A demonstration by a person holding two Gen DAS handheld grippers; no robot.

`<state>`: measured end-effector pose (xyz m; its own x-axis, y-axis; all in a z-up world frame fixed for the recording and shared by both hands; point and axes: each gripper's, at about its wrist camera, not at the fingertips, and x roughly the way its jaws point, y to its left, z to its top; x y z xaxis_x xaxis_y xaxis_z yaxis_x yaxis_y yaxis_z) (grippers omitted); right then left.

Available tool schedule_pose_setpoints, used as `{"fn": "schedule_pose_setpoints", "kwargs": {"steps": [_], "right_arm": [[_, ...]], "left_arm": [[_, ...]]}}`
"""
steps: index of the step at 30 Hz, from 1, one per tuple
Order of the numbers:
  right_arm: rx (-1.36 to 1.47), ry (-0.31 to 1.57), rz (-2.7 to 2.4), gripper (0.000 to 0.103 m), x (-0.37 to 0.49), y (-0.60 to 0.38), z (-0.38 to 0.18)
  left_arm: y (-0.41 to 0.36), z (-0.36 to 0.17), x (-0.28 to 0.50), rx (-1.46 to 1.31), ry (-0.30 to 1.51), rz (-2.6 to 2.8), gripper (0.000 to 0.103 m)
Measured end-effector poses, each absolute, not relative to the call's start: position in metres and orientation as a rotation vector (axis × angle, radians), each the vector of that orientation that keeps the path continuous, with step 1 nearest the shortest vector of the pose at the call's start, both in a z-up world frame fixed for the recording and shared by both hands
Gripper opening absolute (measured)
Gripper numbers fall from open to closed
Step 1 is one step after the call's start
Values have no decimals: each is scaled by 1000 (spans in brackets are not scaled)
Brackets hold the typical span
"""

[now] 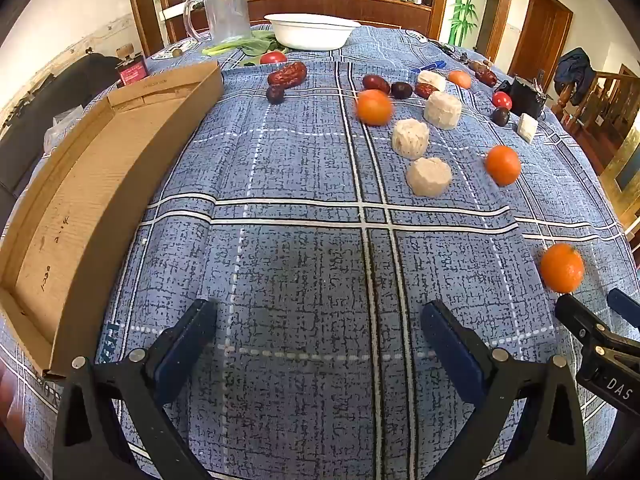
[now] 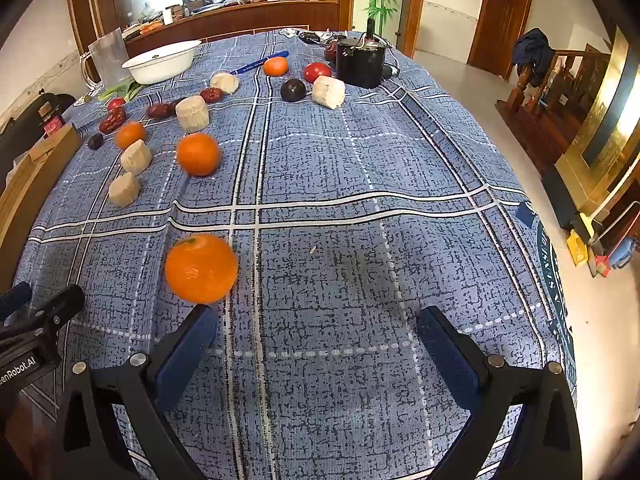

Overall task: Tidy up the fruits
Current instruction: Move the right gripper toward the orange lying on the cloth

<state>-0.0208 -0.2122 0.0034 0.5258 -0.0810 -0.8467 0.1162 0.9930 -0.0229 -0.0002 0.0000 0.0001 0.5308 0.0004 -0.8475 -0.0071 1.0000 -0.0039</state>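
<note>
Left wrist view looks across a surface covered by a blue plaid cloth (image 1: 304,184), with the left gripper (image 1: 320,344) low at the near edge, its jaws spread wide and holding nothing. A shallow cardboard tray (image 1: 100,184) lies along the left side. Fruit is scattered over the far and right parts of the cloth: one orange (image 1: 374,107) near the middle, a second (image 1: 503,165) farther right, and a third (image 1: 561,268) close to the right edge, just beyond the tip of the right gripper (image 1: 596,332). Pale cut chunks (image 1: 429,176) sit in a loose line between the oranges, and red dates (image 1: 287,74) and dark plums (image 1: 401,89) lie farther back (some too small to tell apart). A white basin (image 1: 312,31) and a clear jug (image 1: 224,12) stand at the far end. Right wrist view shows the right gripper (image 2: 316,348) with its jaws also spread and gripping nothing; the nearest orange (image 2: 201,268) rests just ahead of its left finger (image 2: 188,344), whether touching it cannot be told. A black pot (image 2: 360,62) stands at the far right.
</note>
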Motion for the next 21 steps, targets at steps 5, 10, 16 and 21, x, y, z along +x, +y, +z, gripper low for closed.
{"fn": "schedule_pose_setpoints", "kwargs": {"steps": [5, 10, 16, 21], "right_arm": [[43, 1012, -115, 102, -20, -212, 3], [43, 1012, -115, 102, -20, -212, 3], [43, 1012, -116, 102, -19, -212, 3], [46, 1011, -117, 102, -19, -213, 3]], "left_arm": [[0, 0, 0, -7, 1014, 5, 103], [0, 0, 0, -7, 1014, 5, 103], [0, 0, 0, -6, 1014, 5, 103], [0, 0, 0, -8, 1014, 5, 103]]}}
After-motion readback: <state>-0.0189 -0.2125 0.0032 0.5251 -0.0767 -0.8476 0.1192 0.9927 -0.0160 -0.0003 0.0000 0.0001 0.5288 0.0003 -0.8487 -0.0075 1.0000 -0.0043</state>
